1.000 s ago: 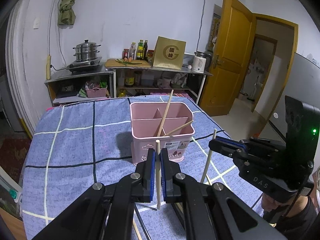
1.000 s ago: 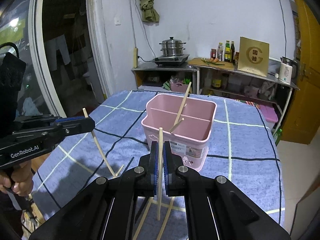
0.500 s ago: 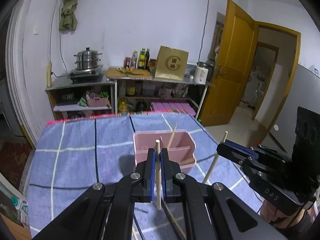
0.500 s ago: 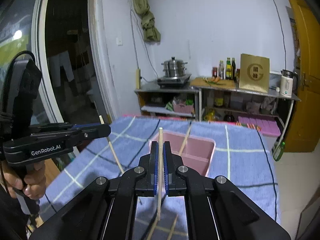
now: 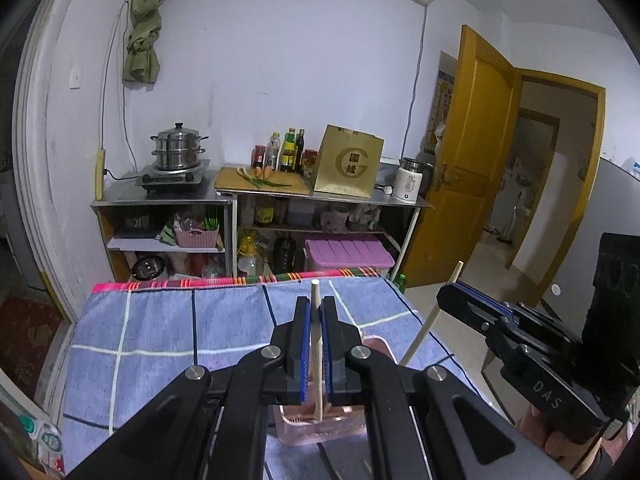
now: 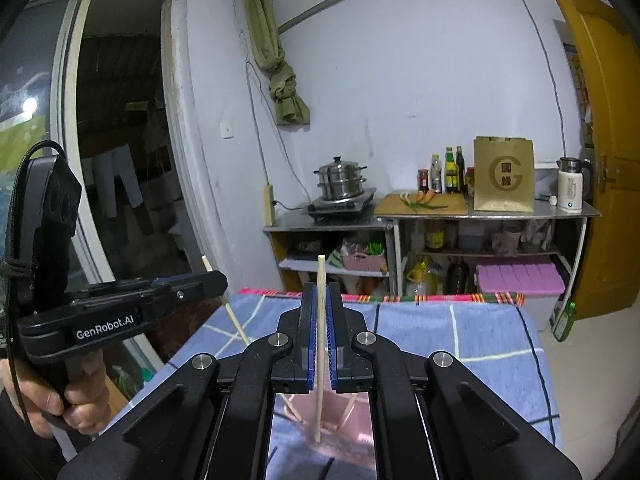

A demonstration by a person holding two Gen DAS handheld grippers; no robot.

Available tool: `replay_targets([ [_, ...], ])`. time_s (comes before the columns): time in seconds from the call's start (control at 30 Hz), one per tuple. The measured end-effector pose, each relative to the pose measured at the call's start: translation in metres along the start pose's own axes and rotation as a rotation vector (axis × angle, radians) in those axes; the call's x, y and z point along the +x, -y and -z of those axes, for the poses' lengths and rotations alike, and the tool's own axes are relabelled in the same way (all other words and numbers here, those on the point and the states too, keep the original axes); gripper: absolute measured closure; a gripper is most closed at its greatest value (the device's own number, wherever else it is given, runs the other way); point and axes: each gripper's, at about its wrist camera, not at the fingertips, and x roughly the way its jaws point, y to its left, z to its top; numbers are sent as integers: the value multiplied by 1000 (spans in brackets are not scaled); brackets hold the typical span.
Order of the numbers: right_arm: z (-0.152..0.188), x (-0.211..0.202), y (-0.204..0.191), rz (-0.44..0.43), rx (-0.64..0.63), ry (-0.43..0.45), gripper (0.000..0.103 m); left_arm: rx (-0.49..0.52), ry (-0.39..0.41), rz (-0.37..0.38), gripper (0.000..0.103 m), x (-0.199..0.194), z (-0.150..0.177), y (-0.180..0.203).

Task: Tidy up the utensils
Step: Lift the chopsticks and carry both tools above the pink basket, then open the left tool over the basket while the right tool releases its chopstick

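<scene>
Each gripper holds one chopstick upright, and both now hang over the pink holder (image 5: 320, 428), which shows only as a small patch low in the two views, below the fingers. One second ago the holder stood well in front of both grippers, in the middle of the blue checked cloth (image 5: 160, 332). Since then the two grippers have come up and forward, so the holder has slid down under them and the shelf (image 5: 260, 196) and the wall fill most of each view.

The left gripper (image 5: 315, 344) is shut tight on its chopstick (image 5: 316, 344); the lower tip of the stick points down into the pink patch. The right gripper (image 6: 319, 340) is also closed on its chopstick (image 6: 320, 344), and its tip is over the holder too. In the right view two other chopsticks (image 6: 292, 410) lean inside the holder already.

This change means, I think, that the carrying is nearly finished and the next step is to lower the sticks and let go. Which compartment lies under each tip I cannot tell, because the fingers hide the dividers. The tips seem above the rim, not yet inside.
</scene>
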Motion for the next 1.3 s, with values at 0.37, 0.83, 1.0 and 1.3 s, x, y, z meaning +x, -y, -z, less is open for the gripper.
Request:
replay_targets([
  [0.37,23,38,11,18,19,-34,99,-12,-36,-9,98,51,20,-14],
  [0.83,42,41,14,46,7,-42,99,-5,-97,-19,98,82,56,-22],
  [1.0,51,32,10,52,-16,-35,99,-2,-97,-6,98,79,61,-19],
  [1.3,70,47,17,40,3,-126,98,-1,-137,-12,98,85,73,-17],
])
